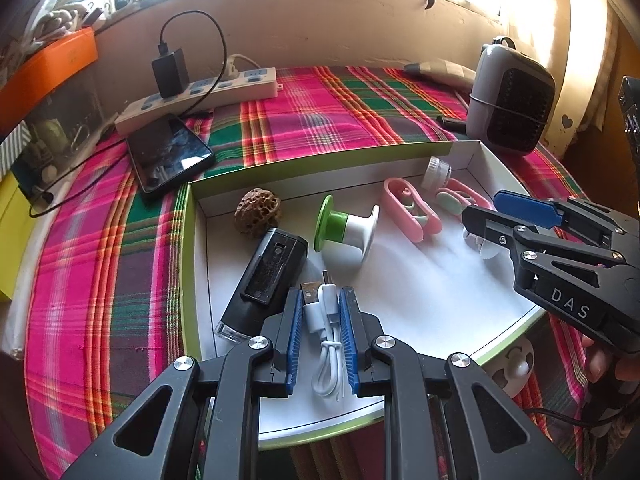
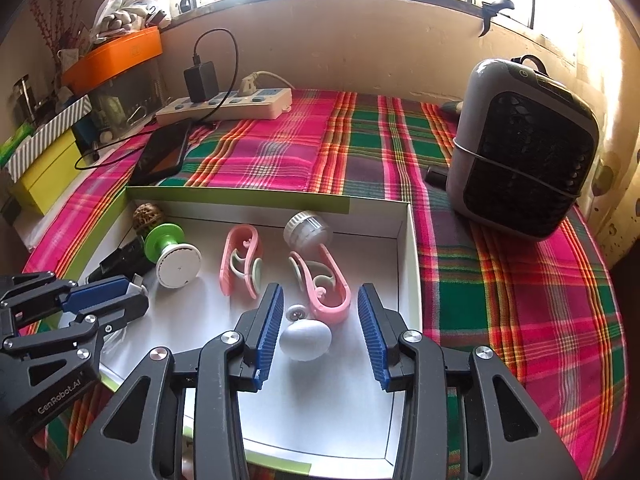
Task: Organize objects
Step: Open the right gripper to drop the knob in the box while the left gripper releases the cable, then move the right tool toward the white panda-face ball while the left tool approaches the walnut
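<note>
1. I see the bench (image 2: 500,300) covered in a pink and green plaid cloth, with a window behind it
2. The white tray (image 1: 440,300) with its green rim sits on the cloth in front of me; both my tools are over it
3. A grey fan heater (image 2: 524,148) stands on the cloth just beyond the tray's right corner
4. A power strip (image 1: 200,96) and a phone (image 1: 168,156) lie at the far left, outside the tray
5. My left gripper (image 1: 320,320) has its fingers clamped narrow on the coiled white USB cable (image 1: 326,344), down by the tray's near edge
6. My right gripper (image 2: 316,324) has its fingers partly apart around a white egg-shaped piece (image 2: 306,338) on the tray floor; the pads stand clear of it on both sides
7. A black flashlight (image 1: 264,280) lies in the tray just left of the cable
8. A green and white spool (image 1: 344,232), two pink clips (image 2: 240,264) and a knobbly walnut (image 1: 256,212) rest further back in the tray
9. A small clear jar (image 2: 306,230) lies tipped near the tray's far right corner
</note>
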Demonstrator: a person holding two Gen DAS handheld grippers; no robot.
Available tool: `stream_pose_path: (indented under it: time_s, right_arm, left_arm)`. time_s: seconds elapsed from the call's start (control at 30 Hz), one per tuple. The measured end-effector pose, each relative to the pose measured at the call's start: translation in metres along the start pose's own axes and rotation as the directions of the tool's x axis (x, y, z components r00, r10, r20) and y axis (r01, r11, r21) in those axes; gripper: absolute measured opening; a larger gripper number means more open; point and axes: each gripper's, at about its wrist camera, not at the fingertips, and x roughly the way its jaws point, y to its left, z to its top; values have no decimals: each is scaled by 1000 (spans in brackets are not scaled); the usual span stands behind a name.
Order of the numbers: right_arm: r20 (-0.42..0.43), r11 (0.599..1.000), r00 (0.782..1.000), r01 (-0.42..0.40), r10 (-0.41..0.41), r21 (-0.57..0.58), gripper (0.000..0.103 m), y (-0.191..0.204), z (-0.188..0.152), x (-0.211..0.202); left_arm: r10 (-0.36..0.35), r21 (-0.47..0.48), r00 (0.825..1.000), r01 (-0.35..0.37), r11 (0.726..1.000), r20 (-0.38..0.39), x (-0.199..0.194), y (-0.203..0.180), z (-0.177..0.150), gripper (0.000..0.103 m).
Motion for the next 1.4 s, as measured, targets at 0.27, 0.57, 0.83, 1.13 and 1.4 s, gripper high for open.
stream_pose_path:
  time_s: [0.27,0.57,0.83,1.13,1.4]
  right_arm:
    - [10,1000,1000,-1,1,-3,40,3,-2,-8]
    - [27,1000,1000,-4,4,-2,41,7,-4,-18]
    - [46,1000,999,-14,14,6,41,11,-10,-34]
    - [57,1000,998,-28,28,5,41,20,-23,-52]
    - [64,999,997,-35,35,2,41,28,-39,-68]
  left_arm:
    - [9,-10,1000,-9,1000,11,-9,0,-2,17]
    - [3,-20,999,-2,1000,37,-23,-1,-5,21]
    - [10,-16,998,-9,1000,69,-41,-5,-11,21]
    - [13,-24,996,-11,1000,91,-60,-5,-23,22]
    - [5,-43,995,-1,999,100,-72,-2,-38,22]
